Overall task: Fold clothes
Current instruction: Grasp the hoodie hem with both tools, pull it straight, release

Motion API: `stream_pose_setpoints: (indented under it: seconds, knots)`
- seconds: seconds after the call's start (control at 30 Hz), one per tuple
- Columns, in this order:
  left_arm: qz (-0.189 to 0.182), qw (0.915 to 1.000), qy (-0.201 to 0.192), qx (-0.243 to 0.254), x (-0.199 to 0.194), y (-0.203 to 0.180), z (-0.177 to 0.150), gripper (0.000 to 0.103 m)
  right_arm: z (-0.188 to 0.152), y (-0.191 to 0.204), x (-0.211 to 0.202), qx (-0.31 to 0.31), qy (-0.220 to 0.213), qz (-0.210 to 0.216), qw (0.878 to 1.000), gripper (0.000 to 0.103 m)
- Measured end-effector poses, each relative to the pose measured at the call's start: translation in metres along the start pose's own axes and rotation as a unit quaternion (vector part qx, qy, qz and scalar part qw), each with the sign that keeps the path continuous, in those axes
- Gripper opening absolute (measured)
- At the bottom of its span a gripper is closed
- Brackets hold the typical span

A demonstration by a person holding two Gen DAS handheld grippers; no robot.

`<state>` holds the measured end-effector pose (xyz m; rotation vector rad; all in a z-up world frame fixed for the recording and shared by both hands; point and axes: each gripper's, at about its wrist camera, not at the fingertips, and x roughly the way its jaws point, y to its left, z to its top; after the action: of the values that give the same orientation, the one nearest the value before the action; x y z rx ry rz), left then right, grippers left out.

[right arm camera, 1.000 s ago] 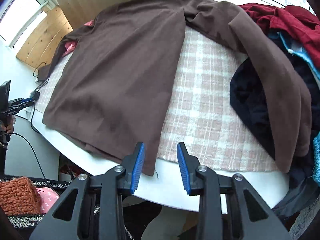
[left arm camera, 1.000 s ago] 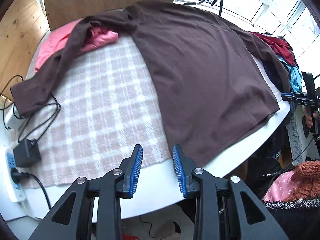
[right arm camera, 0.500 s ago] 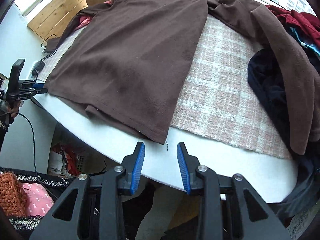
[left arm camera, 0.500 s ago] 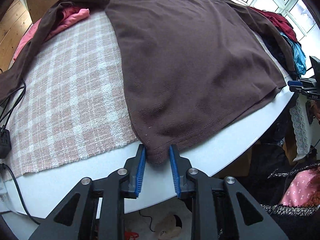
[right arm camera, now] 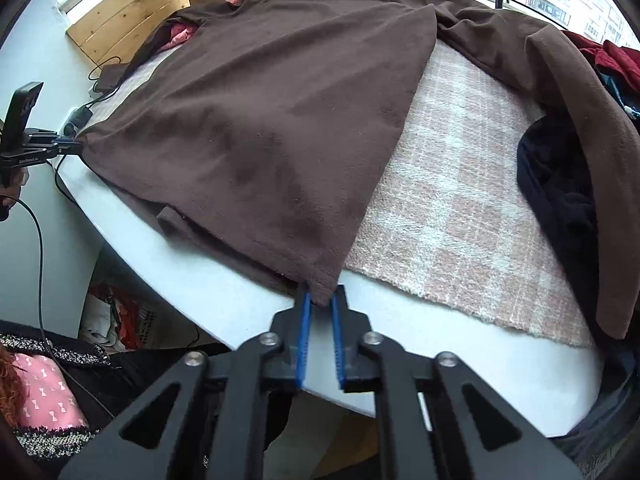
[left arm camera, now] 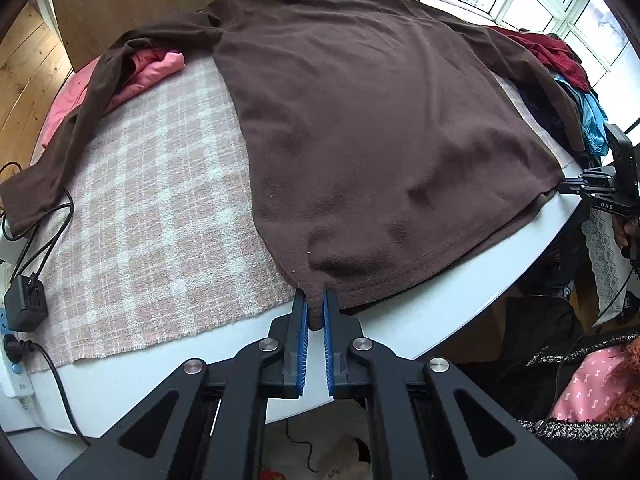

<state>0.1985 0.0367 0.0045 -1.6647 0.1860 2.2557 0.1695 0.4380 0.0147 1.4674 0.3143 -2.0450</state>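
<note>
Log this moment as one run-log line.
stage: hem grasp | left tool: shut on brown sweater hem corner | right tool: shut on opposite corner | sweater: flat on plaid blanket

Brown long-sleeved fleece top (left arm camera: 372, 120) spread flat, face down or up unclear, over pink-and-white checked blanket (left arm camera: 152, 208) on white counter (left arm camera: 460, 312). Hem toward counter's near edge, slightly rumpled, lower layer peeking out beneath. One sleeve stretched out long to far left, draped over pink garment (left arm camera: 156, 70). Other sleeve bent, lying over dark clothes pile (right arm camera: 560, 184). Both hem corners pinched, lifted slightly off counter.
</note>
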Motion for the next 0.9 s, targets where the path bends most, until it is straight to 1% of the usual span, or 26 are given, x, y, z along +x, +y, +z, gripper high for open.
stream_pose_setpoints:
  seconds: [0.07,0.13,0.17,0.2,0.23,0.3,0.33,0.4,0.47,0.53,0.6,0.67,0.7,0.8,0.87,0.9]
  knots:
    - [0.005,1.0,-0.006,0.003,-0.011,-0.001,-0.002,0.006,0.004,0.005,-0.014,-0.018,-0.009,-0.019,1.0,0.005]
    - [0.017,0.9996,-0.017,0.013,-0.027,-0.005,-0.003,0.006,0.008,0.009,-0.044,-0.034,-0.034,-0.03,0.998,0.005]
    - [0.025,0.9992,-0.023,0.022,-0.035,-0.008,-0.004,0.006,0.009,0.009,-0.062,-0.039,-0.048,-0.037,0.997,0.005]
    - [0.032,0.9985,-0.027,0.036,-0.043,-0.011,-0.006,0.006,0.009,0.009,-0.072,-0.039,-0.058,-0.047,0.996,0.005]
    - [0.036,0.9978,-0.026,0.048,-0.046,-0.012,-0.006,0.006,0.008,0.009,-0.076,-0.035,-0.065,-0.056,0.996,0.005]
    - [0.032,0.9975,-0.008,0.063,-0.032,-0.01,-0.004,0.006,0.006,0.007,-0.084,-0.026,-0.078,-0.076,0.994,0.005]
    - [0.034,0.9975,0.005,0.062,-0.023,-0.009,-0.006,0.006,0.004,0.006,-0.077,-0.024,-0.069,-0.083,0.994,0.004]
    - [0.037,0.9971,0.029,0.06,-0.005,-0.006,-0.011,0.006,-0.002,0.005,-0.052,-0.027,-0.034,-0.096,0.994,0.004]
    - [0.032,0.9977,0.031,0.051,-0.009,-0.001,-0.014,0.006,-0.004,0.009,-0.036,-0.039,-0.009,-0.101,0.994,0.004]
    - [0.034,0.998,0.022,0.049,-0.022,0.002,-0.013,0.006,-0.003,0.013,-0.041,-0.051,-0.01,-0.102,0.993,0.004]
    - [0.04,0.9976,0.005,0.056,-0.04,0.002,-0.01,0.006,0.003,0.014,-0.062,-0.052,-0.032,-0.106,0.993,0.004]
    - [0.043,0.997,-0.003,0.064,-0.049,-0.003,-0.01,0.006,0.005,0.011,-0.075,-0.045,-0.046,-0.107,0.992,0.004]
    - [0.039,0.997,0.0,0.067,-0.045,-0.004,-0.012,0.006,0.004,0.008,-0.072,-0.039,-0.041,-0.108,0.993,0.004]
    - [0.032,0.9963,0.035,0.071,-0.011,-0.008,-0.02,0.006,-0.005,-0.002,-0.047,-0.023,-0.007,-0.115,0.993,0.004]
    - [0.034,0.9953,0.056,0.071,0.006,-0.011,-0.026,0.006,-0.012,0.0,-0.03,-0.027,0.016,-0.12,0.992,0.004]
    - [0.035,0.9948,0.058,0.075,0.008,-0.011,-0.027,0.006,-0.012,0.003,-0.026,-0.032,0.018,-0.125,0.991,0.004]
